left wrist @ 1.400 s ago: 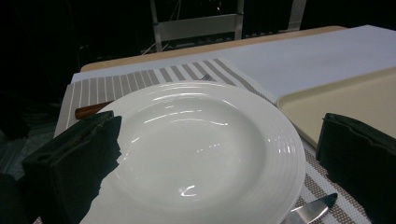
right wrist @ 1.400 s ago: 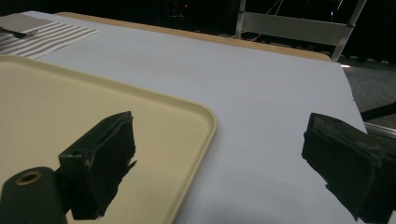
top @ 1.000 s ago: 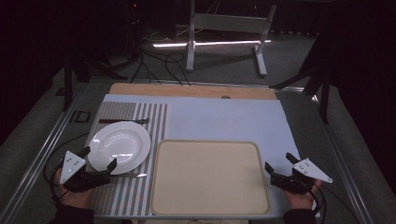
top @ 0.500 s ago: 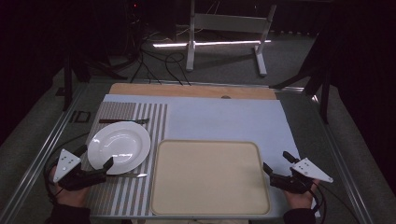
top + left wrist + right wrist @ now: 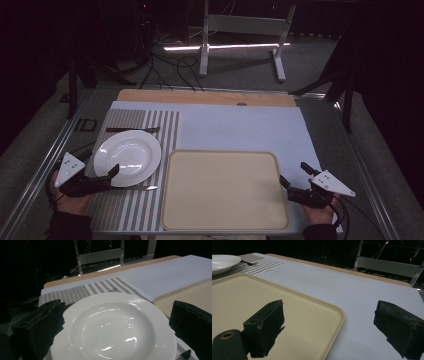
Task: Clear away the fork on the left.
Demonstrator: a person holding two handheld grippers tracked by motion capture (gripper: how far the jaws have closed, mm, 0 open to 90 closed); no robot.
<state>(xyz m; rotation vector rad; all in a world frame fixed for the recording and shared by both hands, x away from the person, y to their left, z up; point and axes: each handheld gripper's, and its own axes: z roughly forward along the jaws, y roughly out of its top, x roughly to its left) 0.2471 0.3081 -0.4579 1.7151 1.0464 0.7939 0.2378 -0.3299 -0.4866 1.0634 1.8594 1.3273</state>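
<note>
Straddling the white plate (image 5: 117, 327) with jaws wide and empty, the left gripper (image 5: 102, 177) is needing a level rim pinch; the right gripper (image 5: 295, 182) is gaping, holding nothing.

No readable text, label or number anywhere — nothing legible.

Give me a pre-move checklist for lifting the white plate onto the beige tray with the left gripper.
1. Left gripper open: ok, jaws wide apart.
2. Jaws lined up on the white plate: ok, one either side of its near rim.
3. Plate empty: ok.
4. Beige tray free to receive it: ok, bare.
5. Right gripper clear of the drop spot: not ok, it straddles the tray's right edge.
6. Knife by the plate's near rim clear of the jaws: cannot tell.
</note>
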